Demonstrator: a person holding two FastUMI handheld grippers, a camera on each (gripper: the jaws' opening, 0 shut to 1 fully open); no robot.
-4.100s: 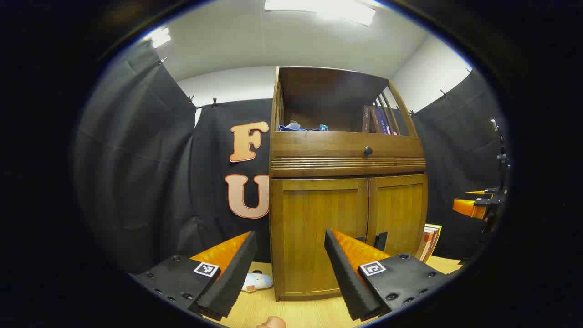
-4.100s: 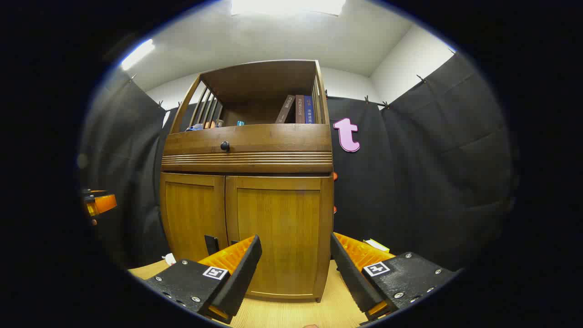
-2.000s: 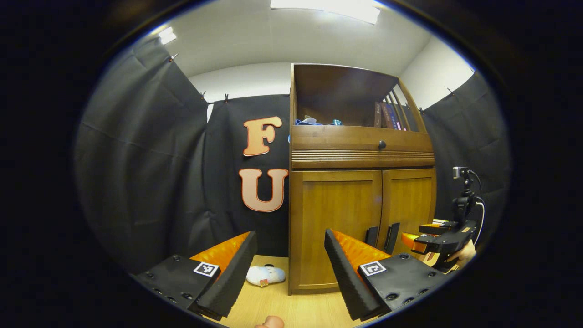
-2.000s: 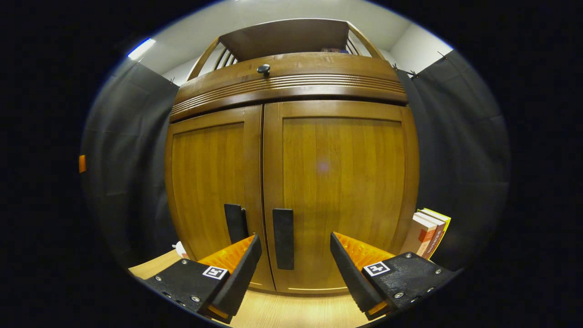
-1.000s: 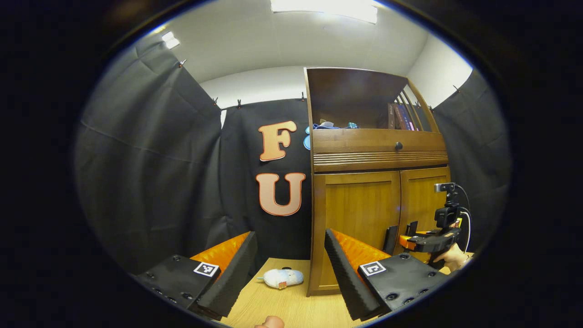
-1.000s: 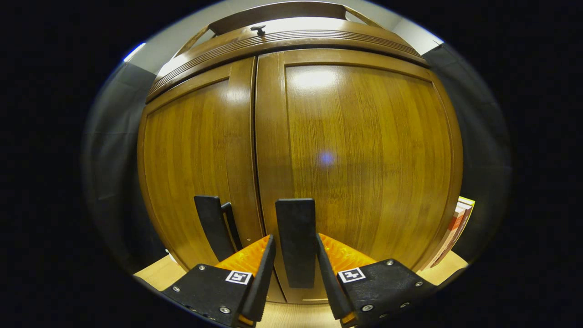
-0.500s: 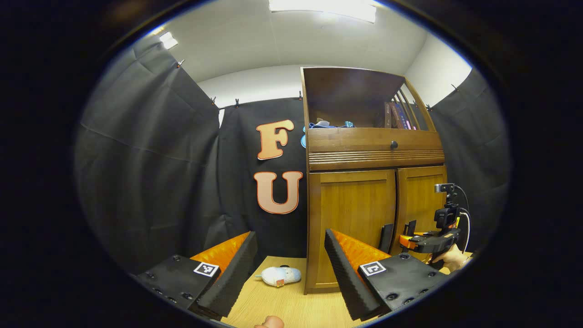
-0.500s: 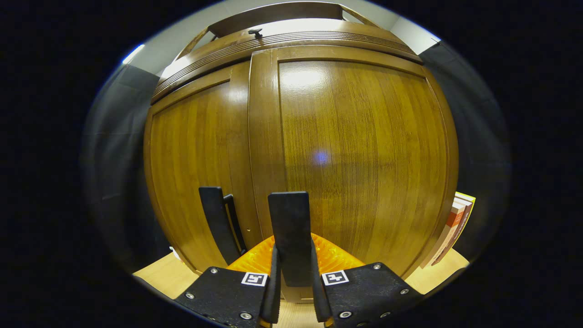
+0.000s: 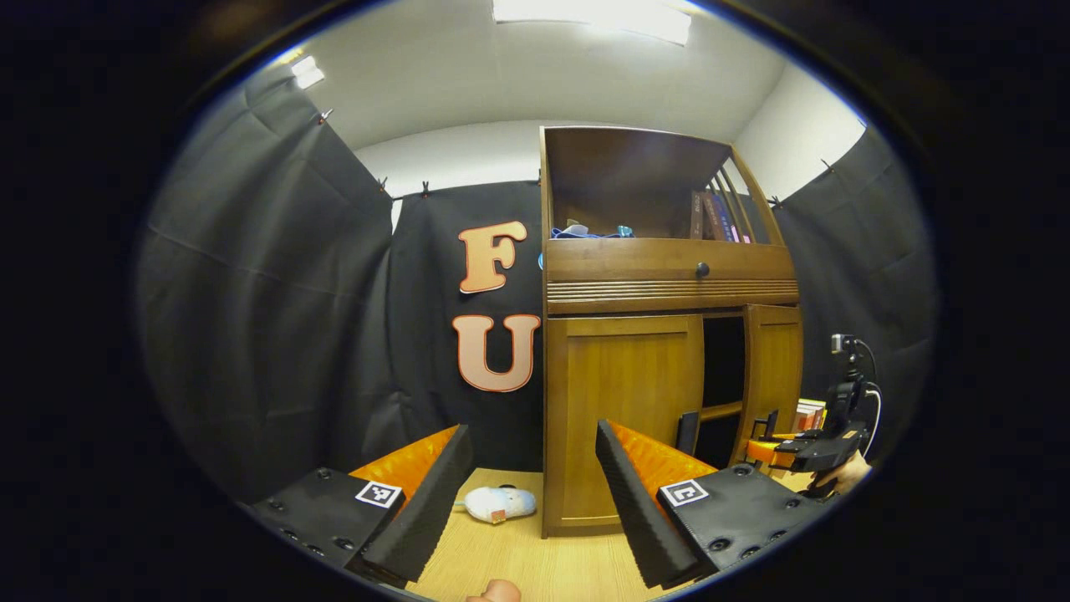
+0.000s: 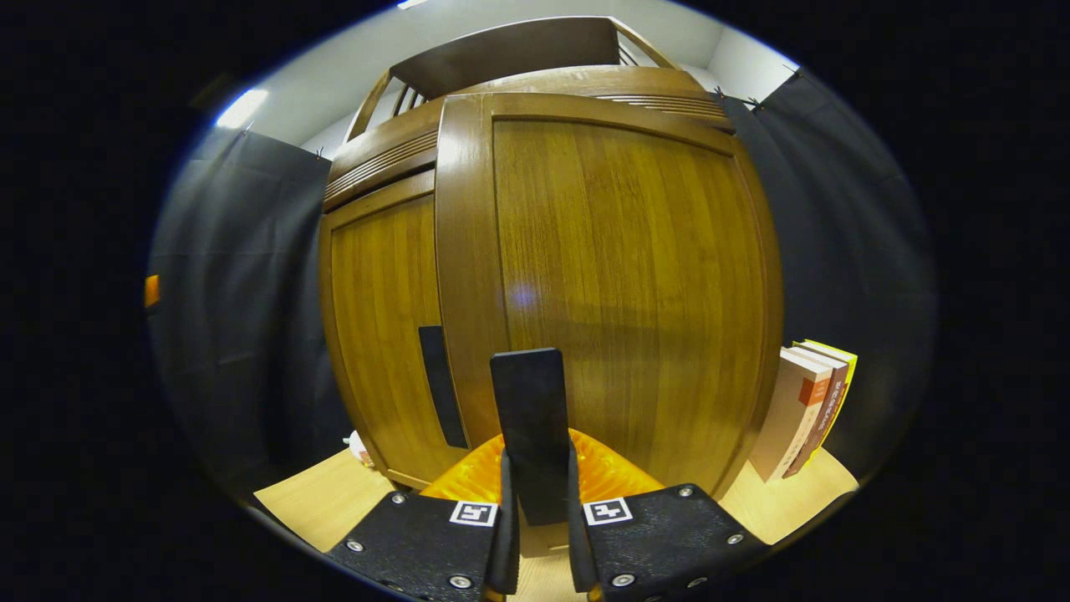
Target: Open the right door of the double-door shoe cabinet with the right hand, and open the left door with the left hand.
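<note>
The shoe cabinet (image 9: 669, 334) stands on a light wood-grain desk (image 9: 518, 560) against the black cloth wall of the booth. In the left gripper view its right door (image 9: 773, 368) stands partly ajar, exposing a dark interior gap (image 9: 723, 368) crossed by one inner shelf edge, while the left door (image 9: 623, 410) sits flush in the frame. Each door carries a dark vertical handle near the centre seam.

In the right gripper view the right tool (image 10: 535, 535) is clenched on the right door handle (image 10: 528, 418), with both fingers pressing its sides. The right door (image 10: 619, 284) is angled forward of the left door (image 10: 380, 334), whose handle (image 10: 439, 385) is free. In the left gripper view the same tool (image 9: 794, 451) appears at the door edge, with a hand (image 9: 844, 477) behind it.

The left tool (image 9: 531, 493) is released, its fingers spread wide, and is held well apart from the cabinet.

Above the doors is a drawer front with a dark knob (image 9: 702, 269), then an open shelf holding upright books (image 9: 710, 217) and small blue items (image 9: 585, 232). A white plush toy (image 9: 499, 503) lies on the desk just beside the cabinet's left side. More books (image 10: 807, 401) lean against the cabinet's right side. The ceiling is white with a lit panel (image 9: 593, 12).
</note>
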